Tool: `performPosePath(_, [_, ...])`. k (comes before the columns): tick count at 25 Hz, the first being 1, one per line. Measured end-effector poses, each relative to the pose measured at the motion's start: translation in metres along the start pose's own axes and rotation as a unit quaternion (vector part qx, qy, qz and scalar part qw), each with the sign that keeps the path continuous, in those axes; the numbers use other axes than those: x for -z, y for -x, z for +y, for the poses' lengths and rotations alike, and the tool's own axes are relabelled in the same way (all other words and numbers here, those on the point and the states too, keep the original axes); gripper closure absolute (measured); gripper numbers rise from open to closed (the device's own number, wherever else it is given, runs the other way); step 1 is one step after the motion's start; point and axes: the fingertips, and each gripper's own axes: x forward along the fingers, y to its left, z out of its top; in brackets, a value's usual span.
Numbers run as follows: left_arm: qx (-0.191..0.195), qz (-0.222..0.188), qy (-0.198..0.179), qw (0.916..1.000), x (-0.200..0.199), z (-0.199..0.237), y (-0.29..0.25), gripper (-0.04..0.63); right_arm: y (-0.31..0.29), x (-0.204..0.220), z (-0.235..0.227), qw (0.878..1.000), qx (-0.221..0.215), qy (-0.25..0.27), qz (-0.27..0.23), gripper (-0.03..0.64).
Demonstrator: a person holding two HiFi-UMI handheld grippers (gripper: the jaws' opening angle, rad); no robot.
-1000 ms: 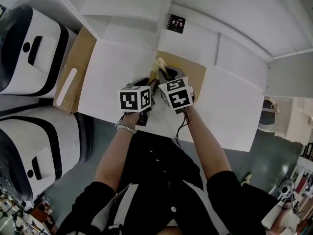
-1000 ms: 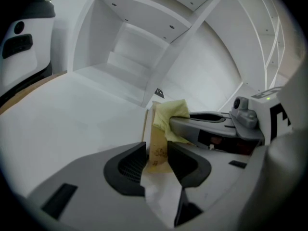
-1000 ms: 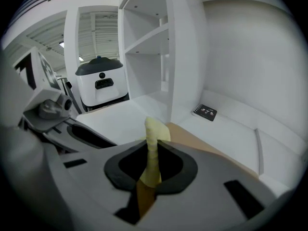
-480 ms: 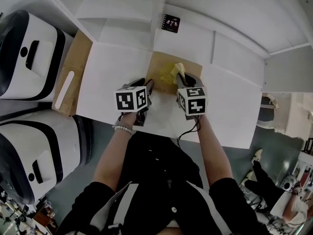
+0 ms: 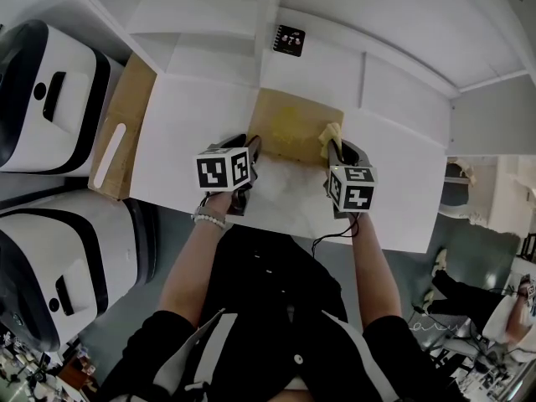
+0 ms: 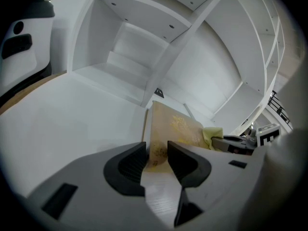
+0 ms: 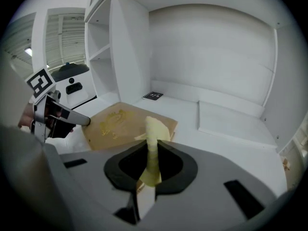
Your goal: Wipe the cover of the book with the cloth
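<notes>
Fingers (image 7: 173, 167) of right gripper (image 7: 153, 161) pinch the cloth (image 7: 154, 129).
Left gripper (image 6: 156, 155) has its fingers spread at the book's (image 5: 289, 128) lower left corner, mid frame.

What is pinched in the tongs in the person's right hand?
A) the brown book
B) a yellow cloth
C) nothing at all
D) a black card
B: in the right gripper view, the right tongs are closed on the yellow cloth, which sticks up between them.

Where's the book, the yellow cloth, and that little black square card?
book (image 5: 289, 128), head view, middle of its tan cover.
cloth (image 7: 155, 129), right gripper view, on the yellow end that sticks up.
black card (image 5: 289, 39), head view, its middle, on the white shelf.
</notes>
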Motion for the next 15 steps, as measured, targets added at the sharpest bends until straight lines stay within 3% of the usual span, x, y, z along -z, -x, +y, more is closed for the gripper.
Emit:
performPosePath(6, [-0.002,0.001,0.001,1.0000,0.001,0.000,0.001,0.454,0.003,0.001,0.002,1.000,0.012,-0.002,0.003,0.578])
performPosePath(15, [-0.002,0.001,0.001,1.0000,0.000,0.000,0.000,0.454,-0.008,-0.009,0.056,0.999,-0.038,0.030,0.000,0.578])
